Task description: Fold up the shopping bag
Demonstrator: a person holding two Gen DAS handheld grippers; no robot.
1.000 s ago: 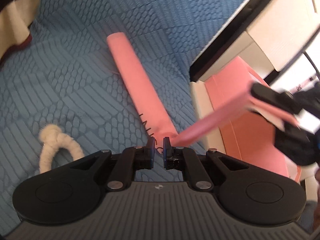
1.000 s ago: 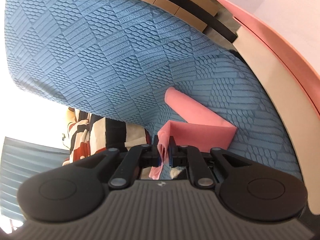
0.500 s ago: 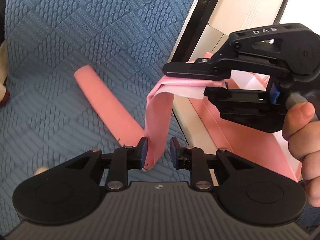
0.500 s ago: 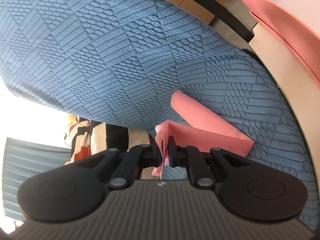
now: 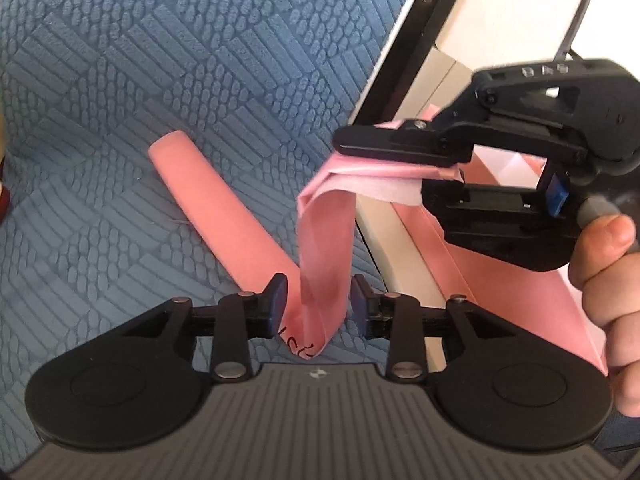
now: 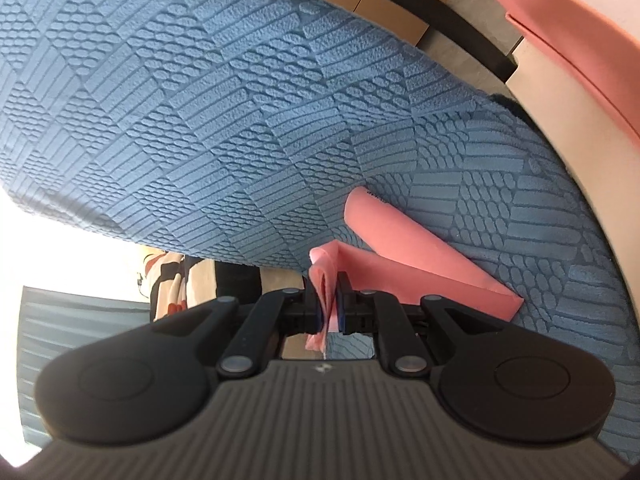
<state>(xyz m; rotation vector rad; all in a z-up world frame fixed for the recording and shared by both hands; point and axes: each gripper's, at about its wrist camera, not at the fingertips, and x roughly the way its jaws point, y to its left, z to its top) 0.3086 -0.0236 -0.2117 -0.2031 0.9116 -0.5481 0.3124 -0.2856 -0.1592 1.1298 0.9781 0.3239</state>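
Left wrist view: shopping bag (image 5: pixel 224 216) already a narrow strip; right gripper (image 5: pixel 404 176) pinches its lifted end above the parted, empty left gripper (image 5: pixel 319 305), final folds remaining

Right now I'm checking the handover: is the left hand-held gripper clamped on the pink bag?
No, the left hand-held gripper stands open around the pink bag, which the right hand-held gripper pinches.

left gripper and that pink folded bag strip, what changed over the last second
The left gripper let go: shut at the end of the pink folded fabric bag strip a second ago, its jaws now stand apart around the loose end. The right gripper lifted its end up, bending the strip over. Unchanged: the right gripper's clamp, the blue textured mat.
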